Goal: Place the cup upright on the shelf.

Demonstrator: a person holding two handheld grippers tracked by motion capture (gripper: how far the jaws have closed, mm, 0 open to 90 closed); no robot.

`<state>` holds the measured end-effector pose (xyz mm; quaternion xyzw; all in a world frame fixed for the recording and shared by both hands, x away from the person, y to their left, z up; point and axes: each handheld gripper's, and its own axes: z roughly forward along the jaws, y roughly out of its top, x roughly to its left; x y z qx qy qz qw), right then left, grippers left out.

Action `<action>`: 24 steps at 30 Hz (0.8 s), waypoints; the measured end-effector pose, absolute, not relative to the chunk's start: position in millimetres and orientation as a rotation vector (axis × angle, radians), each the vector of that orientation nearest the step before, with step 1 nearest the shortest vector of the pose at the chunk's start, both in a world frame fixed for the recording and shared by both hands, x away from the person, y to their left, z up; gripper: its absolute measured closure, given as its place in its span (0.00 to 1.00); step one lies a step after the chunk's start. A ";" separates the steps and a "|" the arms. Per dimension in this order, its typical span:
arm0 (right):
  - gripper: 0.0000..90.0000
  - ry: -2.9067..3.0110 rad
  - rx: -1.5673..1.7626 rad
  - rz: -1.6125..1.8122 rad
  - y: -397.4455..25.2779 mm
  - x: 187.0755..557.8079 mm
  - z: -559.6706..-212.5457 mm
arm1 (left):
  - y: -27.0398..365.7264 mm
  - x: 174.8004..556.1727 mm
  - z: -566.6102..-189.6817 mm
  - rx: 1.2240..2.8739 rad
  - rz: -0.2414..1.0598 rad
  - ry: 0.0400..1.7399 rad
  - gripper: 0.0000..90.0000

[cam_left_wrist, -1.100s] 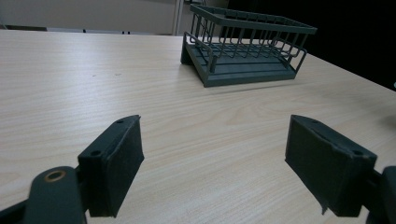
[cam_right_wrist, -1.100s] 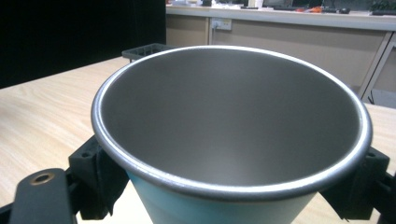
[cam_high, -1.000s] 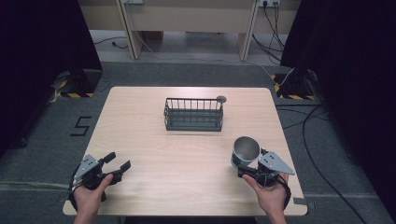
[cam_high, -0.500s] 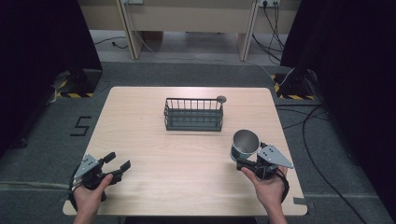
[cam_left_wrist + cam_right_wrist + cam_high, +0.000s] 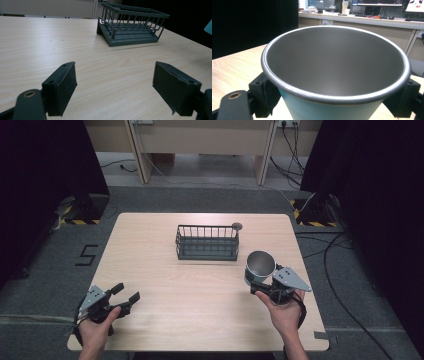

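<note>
On the near right part of the table (image 5: 200, 315) the right gripper (image 5: 261, 287) grips a metal cup (image 5: 260, 265), jaws pressed against its two sides, cup upright with mouth open and empty inside. Cup stands just in from the right edge, near the wire basket (image 5: 207, 242), which sits mid-table toward the far side, apart from the cup. Wide bare wood lies between the two grippers and along the left half. Left gripper (image 5: 123, 296) rests at the near left corner close to the table edge, jaws spread wide with nothing between them, pointing toward the basket. Small dark round object (image 5: 237, 226) sits just beyond the basket's far right corner; what it is cannot be told. Cup base is cut off in the right gripper view. Cables (image 5: 345, 265) run on the floor at right.
</note>
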<state>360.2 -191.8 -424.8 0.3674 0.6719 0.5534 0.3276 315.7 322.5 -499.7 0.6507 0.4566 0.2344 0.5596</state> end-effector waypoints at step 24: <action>0.17 1.736 0.950 1.460 -180.1 383.6 -411.5 | 322.9 316.2 -500.0 1.535 0.550 1.076 0.21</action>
